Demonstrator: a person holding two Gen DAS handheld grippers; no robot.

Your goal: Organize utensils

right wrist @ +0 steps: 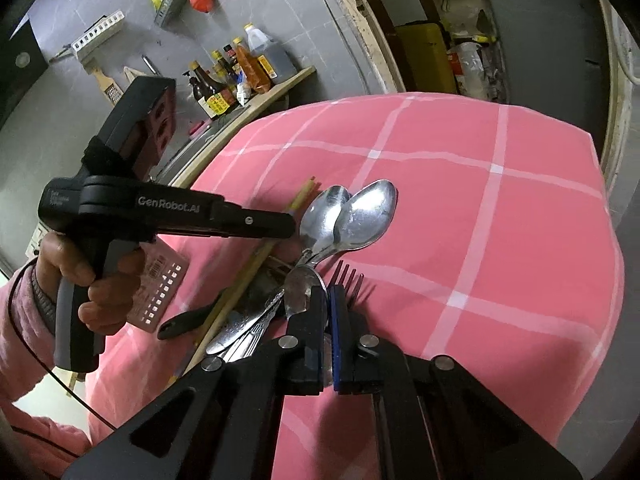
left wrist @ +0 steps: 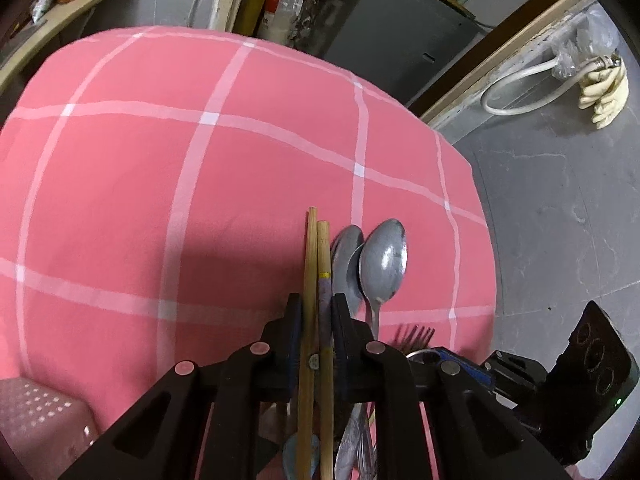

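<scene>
1. My left tongs (left wrist: 316,312) are pinching 2 chopsticks (left wrist: 316,280). Both sticks sit side by side between the pads and run forward past the fingertips over the cloth.
2. The chopsticks lie parallel and touching. The right one carries a yellow band and a purplish wrapped section where the pads hold it.
3. My right tongs (right wrist: 327,308) are pressed together. The fork (right wrist: 352,278) shows its dark tines just past the fingertips; a metal handle sits in the narrow gap between the pads, but I cannot tell for certain that it is the fork's.
4. 2 spoons (right wrist: 352,216) lie on the cloth (right wrist: 500,240) just ahead of both tongs, bowls overlapping and facing up, handles pointing back toward me.
5. A pile (right wrist: 248,324) of further metal cutlery lies left of my right tongs, touching the spoon handles. A black handle (right wrist: 180,324) lies at its left edge.
6. The cloth is pink with white checks and covers the table.
7. My left hand (right wrist: 84,280) grips the left tongs' handle, pink sleeve (right wrist: 24,320) at the wrist.
8. A pink perforated basket (left wrist: 44,420) sits at the cloth's near left, well apart from the spoons.
</scene>
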